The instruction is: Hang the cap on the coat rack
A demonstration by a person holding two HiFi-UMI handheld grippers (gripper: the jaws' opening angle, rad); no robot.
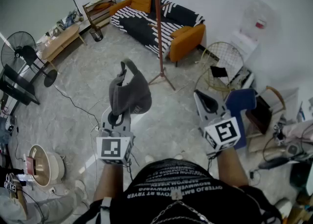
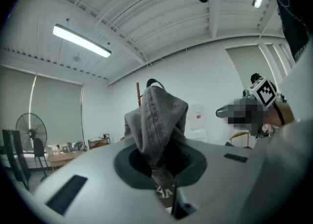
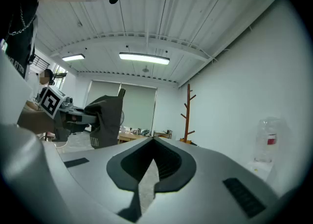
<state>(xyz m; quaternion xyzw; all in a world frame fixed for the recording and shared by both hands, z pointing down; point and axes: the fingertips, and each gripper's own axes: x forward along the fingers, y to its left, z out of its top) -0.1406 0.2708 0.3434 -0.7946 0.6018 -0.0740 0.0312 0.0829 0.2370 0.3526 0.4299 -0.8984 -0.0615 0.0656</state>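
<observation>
Jaws of the left gripper [image 2: 164,171] press together on a fold of the gray cap [image 2: 157,120], which stands up out of them in a crumpled peak and drapes back over the tips. In the head view this gripper is held level in front of the person. The cap [image 1: 130,93] is up in the air over the floor [image 1: 83,78], touching nothing but the jaws. The right gripper [image 3: 153,158] has its jaws meeting at the tips, with only a thin sliver of floor showing between them lower down, and it holds nothing. It is level beside the left one and apart from it. Beyond the cap, the coat rack [image 1: 158,22] stands on the floor just in front of the sofa [image 1: 188,39], well apart from both grippers.
</observation>
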